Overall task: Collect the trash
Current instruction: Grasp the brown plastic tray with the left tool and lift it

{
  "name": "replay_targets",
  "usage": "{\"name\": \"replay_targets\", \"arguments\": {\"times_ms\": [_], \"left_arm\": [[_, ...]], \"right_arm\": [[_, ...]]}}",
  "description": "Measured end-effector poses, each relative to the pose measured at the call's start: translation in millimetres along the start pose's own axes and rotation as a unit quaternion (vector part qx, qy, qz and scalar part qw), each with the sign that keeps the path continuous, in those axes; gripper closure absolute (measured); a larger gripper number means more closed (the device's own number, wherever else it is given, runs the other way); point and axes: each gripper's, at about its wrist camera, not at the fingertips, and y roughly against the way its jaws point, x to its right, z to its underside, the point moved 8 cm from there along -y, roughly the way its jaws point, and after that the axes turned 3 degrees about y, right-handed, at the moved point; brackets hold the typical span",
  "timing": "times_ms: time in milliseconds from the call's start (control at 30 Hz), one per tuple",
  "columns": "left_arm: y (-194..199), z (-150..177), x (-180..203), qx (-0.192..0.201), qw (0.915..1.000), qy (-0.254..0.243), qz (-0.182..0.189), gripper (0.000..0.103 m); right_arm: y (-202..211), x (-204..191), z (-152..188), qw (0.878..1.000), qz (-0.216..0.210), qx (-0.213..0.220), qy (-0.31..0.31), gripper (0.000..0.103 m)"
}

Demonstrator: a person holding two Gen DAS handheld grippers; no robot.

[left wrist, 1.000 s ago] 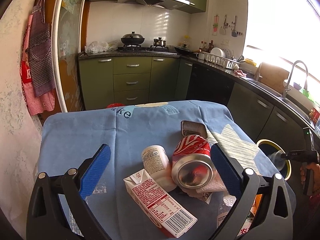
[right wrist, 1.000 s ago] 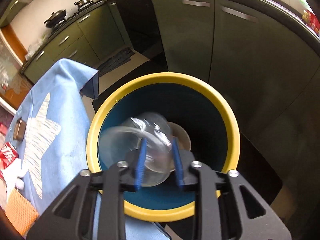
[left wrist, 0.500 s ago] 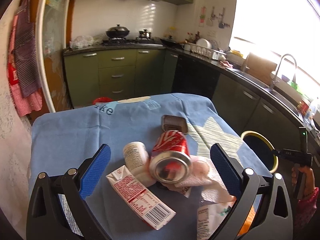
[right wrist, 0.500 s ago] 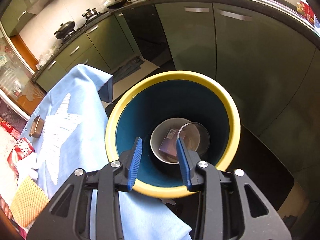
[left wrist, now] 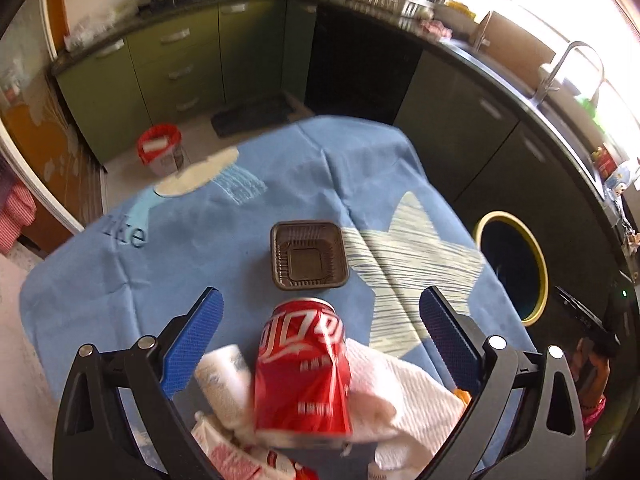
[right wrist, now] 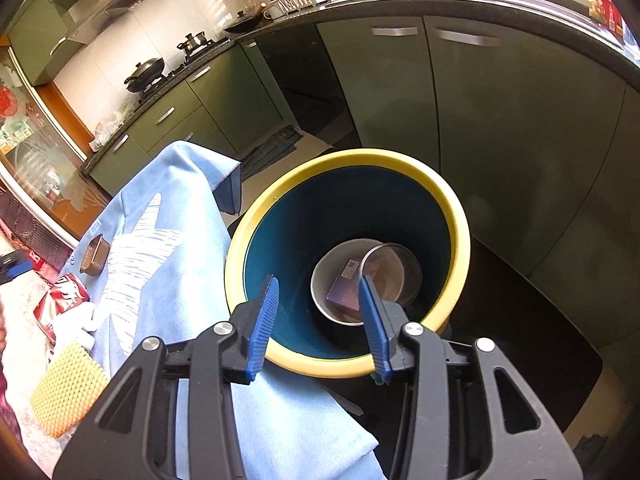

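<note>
A dented red soda can (left wrist: 302,368) lies on the blue tablecloth (left wrist: 192,248), between the wide-spread fingers of my left gripper (left wrist: 320,300), which is open and points steeply down. Beside the can lie a white cup (left wrist: 224,376), crumpled white tissue (left wrist: 400,396) and a red-and-white carton (left wrist: 236,456). A brown plastic tray (left wrist: 308,255) sits just beyond it. My right gripper (right wrist: 319,282) hangs over the yellow-rimmed bin (right wrist: 456,216); its jaws are opening with nothing between them. A clear cup (right wrist: 390,276) and a purple packet (right wrist: 344,294) lie at the bin's bottom.
The bin (left wrist: 540,264) stands on the floor off the table's right edge, next to dark green cabinets (right wrist: 500,128). A yellow mesh pad (right wrist: 66,384) lies near the table's front edge. A red bucket (left wrist: 160,152) stands on the floor beyond the table.
The clear cup left my right gripper and dropped into the bin, and its jaws spread wider. My left gripper moved forward over the can and tipped downward.
</note>
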Motion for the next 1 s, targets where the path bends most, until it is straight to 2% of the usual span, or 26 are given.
{"name": "replay_targets", "arguments": {"times_ms": [133, 233, 300, 633, 800, 1000], "left_arm": [[-53.7, -3.4, -14.9, -0.070, 0.9972, 0.023, -0.016, 0.023], [-79.4, -1.7, -27.0, -0.099, 0.9941, 0.039, -0.023, 0.028], [-90.8, -1.8, -31.6, -0.108, 0.9929, 0.042, -0.029, 0.031], [-110.1, -13.2, -33.7, -0.128, 0.9903, 0.029, -0.047, 0.059], [-116.3, -19.0, -35.6, -0.136, 0.9888, 0.024, -0.055, 0.064], [-125.1, -26.7, -31.7, -0.144, 0.9878, 0.017, -0.059, 0.082]], "right_arm": [[-1.0, 0.0, 2.2, 1.000, -0.007, -0.003, -0.002, 0.063], [-1.7, 0.3, 2.9, 1.000, -0.012, -0.003, -0.005, 0.063], [-2.2, -0.5, 2.6, 1.000, -0.014, -0.003, -0.005, 0.063], [-10.7, -5.0, 6.5, 1.000, -0.020, -0.011, -0.001, 0.063], [-13.3, -7.7, 8.1, 1.000, -0.022, -0.014, 0.001, 0.063], [-13.7, -5.5, 8.2, 1.000, -0.021, -0.014, -0.002, 0.063]]}}
